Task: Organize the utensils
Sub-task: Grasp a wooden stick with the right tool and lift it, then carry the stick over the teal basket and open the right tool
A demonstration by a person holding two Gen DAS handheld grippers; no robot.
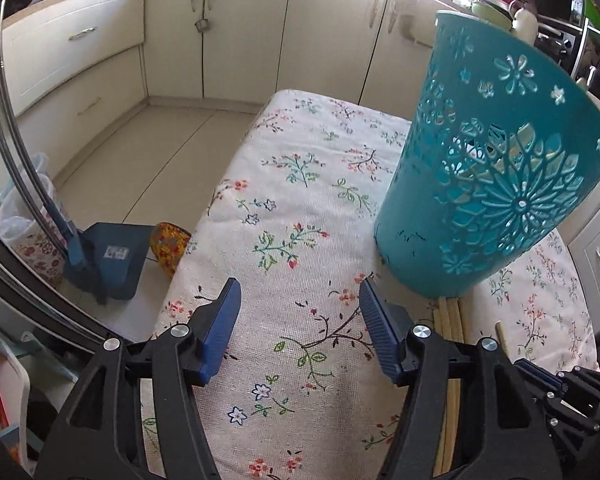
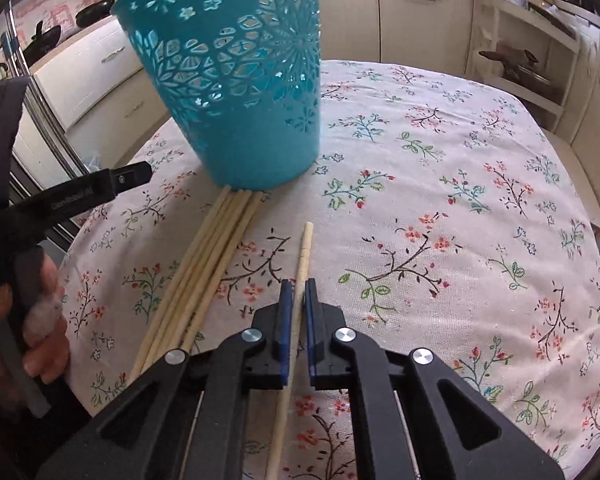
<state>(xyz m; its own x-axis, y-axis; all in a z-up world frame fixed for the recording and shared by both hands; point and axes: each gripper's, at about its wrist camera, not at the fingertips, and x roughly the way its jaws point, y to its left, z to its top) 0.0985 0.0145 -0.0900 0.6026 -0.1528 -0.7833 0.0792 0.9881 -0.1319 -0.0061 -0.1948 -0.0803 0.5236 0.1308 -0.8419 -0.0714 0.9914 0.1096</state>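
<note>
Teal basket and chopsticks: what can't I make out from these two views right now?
- Teal basket: rim cut by the top edge, right wrist view; contents hidden by its wall.
- Loose chopsticks: mostly hidden behind the left gripper.
- Held chopstick: near end hidden under the right gripper.

The teal basket loses its rim to the top edge of the right wrist view, and its base covers the far tips of the bundled chopsticks in the centre. Their near ends vanish behind the black gripper frame at the bottom. In the left wrist view, lower right, those chopsticks show only as a short strip between basket and gripper body. The items on the counter at upper right there are too small to identify.
</note>
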